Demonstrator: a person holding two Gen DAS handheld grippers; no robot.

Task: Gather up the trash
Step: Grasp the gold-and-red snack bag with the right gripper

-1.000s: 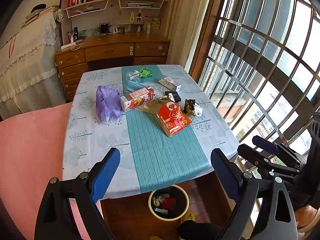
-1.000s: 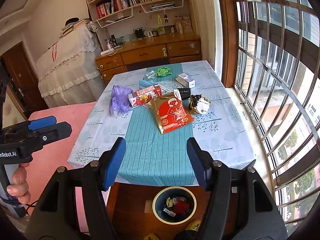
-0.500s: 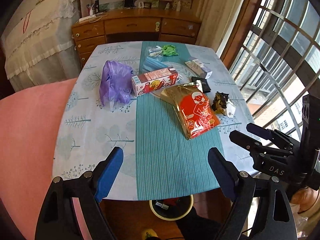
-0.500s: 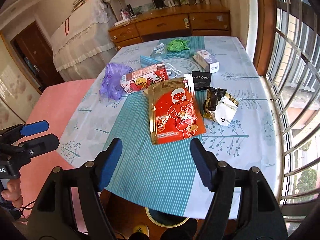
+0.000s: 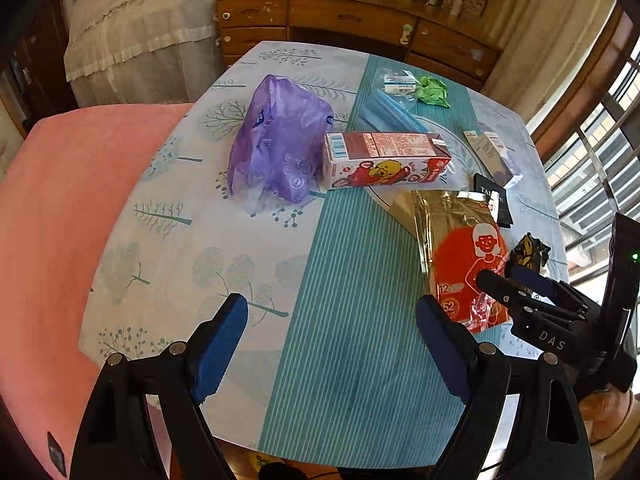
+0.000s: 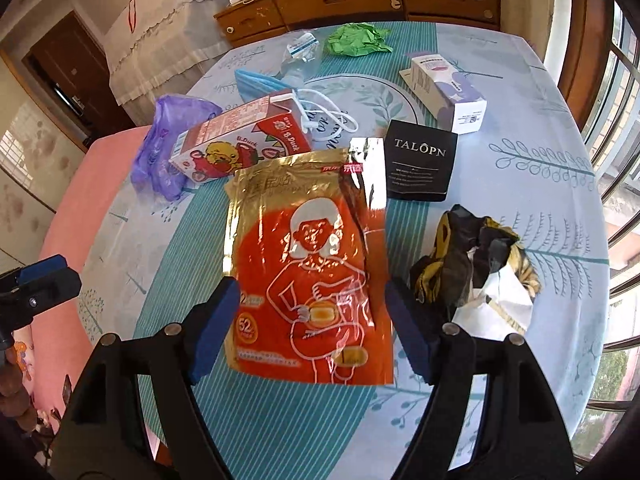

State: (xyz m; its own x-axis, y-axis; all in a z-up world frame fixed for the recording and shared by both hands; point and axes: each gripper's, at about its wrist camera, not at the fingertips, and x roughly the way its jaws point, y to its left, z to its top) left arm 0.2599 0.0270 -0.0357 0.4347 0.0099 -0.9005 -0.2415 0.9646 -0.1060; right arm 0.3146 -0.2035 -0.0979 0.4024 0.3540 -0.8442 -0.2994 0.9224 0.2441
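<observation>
Table (image 5: pixel 168 240) with teal runner (image 5: pixel 344 320), litter spread across it. Containers: carton (image 5: pixel 384 158) on its side at centre, spout end toward 3 o'clock, contents not visible; purple bag (image 5: pixel 276 140) slumped just beside carton at 9 o'clock, touching it, contents not discernible; small white box (image 6: pixel 448 88) lying flat at 1 o'clock in right view, closed; clear packet (image 6: pixel 300 56) at 12 o'clock beside green wrapper (image 6: pixel 356 40). Blue mask (image 6: pixel 256 80) behind carton, white cord (image 6: pixel 328 116) trailing from it. Red-gold pouch (image 6: pixel 312 272) flat on runner, black card (image 6: pixel 420 164) touching its upper right corner, crumpled black-gold wrapper (image 6: pixel 476 272) just beside pouch at 3 o'clock. Right gripper (image 6: pixel 308 320) low over pouch, jaws wide apart, one blue pad on each side of pouch's lower half, no contact seen. Left gripper (image 5: pixel 332 348) over bare runner at 6 o'clock, jaws wide apart, nothing between. Right gripper seen from left view at 4 o'clock (image 5: pixel 512 280), over pouch's lower edge. Against half a second back: both cameras closer and lower to table; floor bin gone from both views; pouch now filling centre of right view, pads straddling it rather than short of it; litter itself unmoved.
</observation>
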